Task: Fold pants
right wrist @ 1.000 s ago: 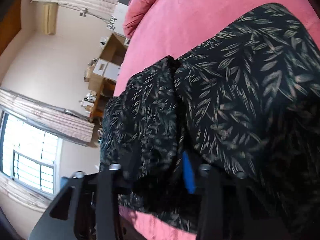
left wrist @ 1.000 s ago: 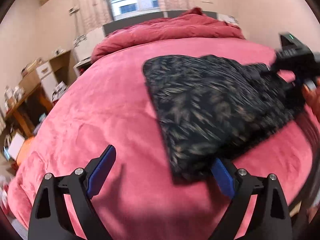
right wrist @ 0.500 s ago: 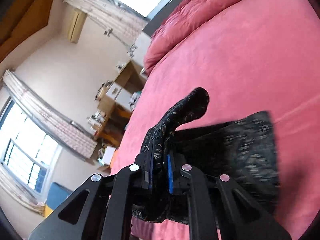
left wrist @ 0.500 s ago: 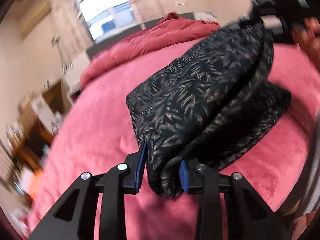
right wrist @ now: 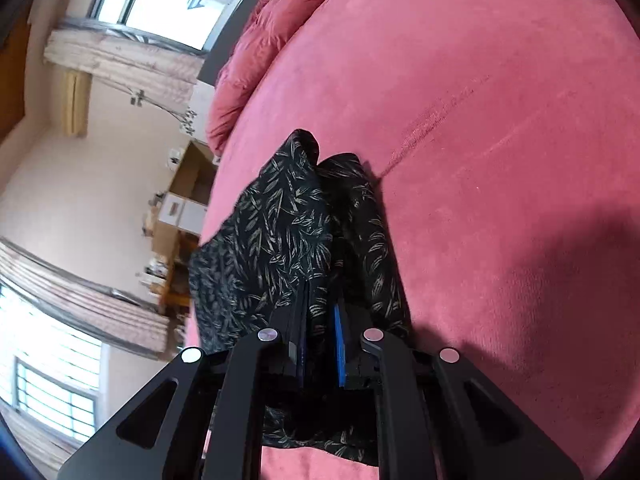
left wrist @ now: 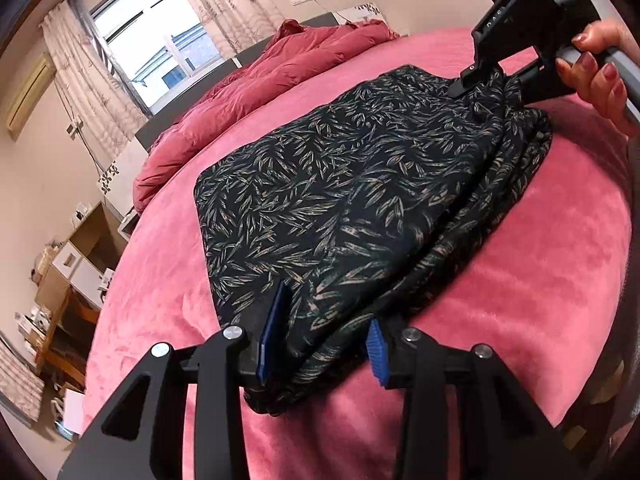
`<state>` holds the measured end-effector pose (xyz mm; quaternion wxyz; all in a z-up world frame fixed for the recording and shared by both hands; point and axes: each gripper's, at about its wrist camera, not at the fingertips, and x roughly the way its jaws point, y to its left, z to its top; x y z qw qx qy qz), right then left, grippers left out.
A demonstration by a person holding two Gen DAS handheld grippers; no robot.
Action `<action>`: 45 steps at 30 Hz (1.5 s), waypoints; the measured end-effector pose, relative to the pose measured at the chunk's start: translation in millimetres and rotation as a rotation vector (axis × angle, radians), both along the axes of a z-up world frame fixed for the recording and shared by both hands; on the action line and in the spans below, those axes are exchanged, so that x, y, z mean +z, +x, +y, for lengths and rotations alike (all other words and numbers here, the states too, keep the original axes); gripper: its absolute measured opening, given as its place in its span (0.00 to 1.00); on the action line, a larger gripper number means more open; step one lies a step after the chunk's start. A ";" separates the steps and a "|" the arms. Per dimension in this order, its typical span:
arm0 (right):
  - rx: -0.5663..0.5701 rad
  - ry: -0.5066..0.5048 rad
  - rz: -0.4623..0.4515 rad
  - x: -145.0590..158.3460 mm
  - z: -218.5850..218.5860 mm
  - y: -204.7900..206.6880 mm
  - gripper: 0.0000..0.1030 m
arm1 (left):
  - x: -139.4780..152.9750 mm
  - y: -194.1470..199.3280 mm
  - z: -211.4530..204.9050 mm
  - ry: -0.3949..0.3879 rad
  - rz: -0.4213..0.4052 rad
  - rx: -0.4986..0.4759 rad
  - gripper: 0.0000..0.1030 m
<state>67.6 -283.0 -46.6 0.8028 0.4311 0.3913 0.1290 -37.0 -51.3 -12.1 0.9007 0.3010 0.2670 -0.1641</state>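
Dark leaf-print pants [left wrist: 340, 200] lie folded in layers on the pink bed [left wrist: 540, 280]. My left gripper [left wrist: 324, 344] has their near bunched corner between its blue pads, which still touch the cloth while the jaws are opening. At the far right corner, my right gripper [left wrist: 476, 76] pinches the fabric, held by a person's hand [left wrist: 596, 68]. In the right wrist view the right gripper [right wrist: 320, 344] is shut on a thick fold of the pants [right wrist: 288, 216], which drape over its fingers onto the bed [right wrist: 480, 120].
A red quilt [left wrist: 280, 68] is heaped at the head of the bed, below a window [left wrist: 160, 40] with curtains. A wooden desk with boxes [left wrist: 60, 280] stands left of the bed. Bare bedspread stretches beyond and right of the pants.
The left gripper went from wide open beside the pants to closed on their near corner. The right gripper lifted the far corner, and the fabric now lies lower and flatter across the bed.
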 end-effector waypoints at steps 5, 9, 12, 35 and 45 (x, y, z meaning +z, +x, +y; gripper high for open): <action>-0.006 0.026 -0.021 0.5 -5.6 -14.0 0.29 | 6.2 -1.4 10.3 -0.065 0.020 -0.002 0.42; -0.012 0.047 -0.062 10.9 -7.0 -34.4 0.37 | 19.8 -13.2 33.0 -0.198 0.038 -0.031 0.56; -0.009 0.042 -0.025 11.4 -3.9 -46.4 0.37 | 34.8 -19.2 51.4 -0.314 0.003 -0.037 0.64; -0.063 -0.480 0.000 41.3 13.5 -59.0 0.47 | 15.0 61.9 68.8 -0.383 0.256 0.261 0.76; -0.072 -0.639 -0.158 85.6 26.9 -54.6 0.47 | 42.1 77.2 58.7 -0.386 0.241 0.261 0.86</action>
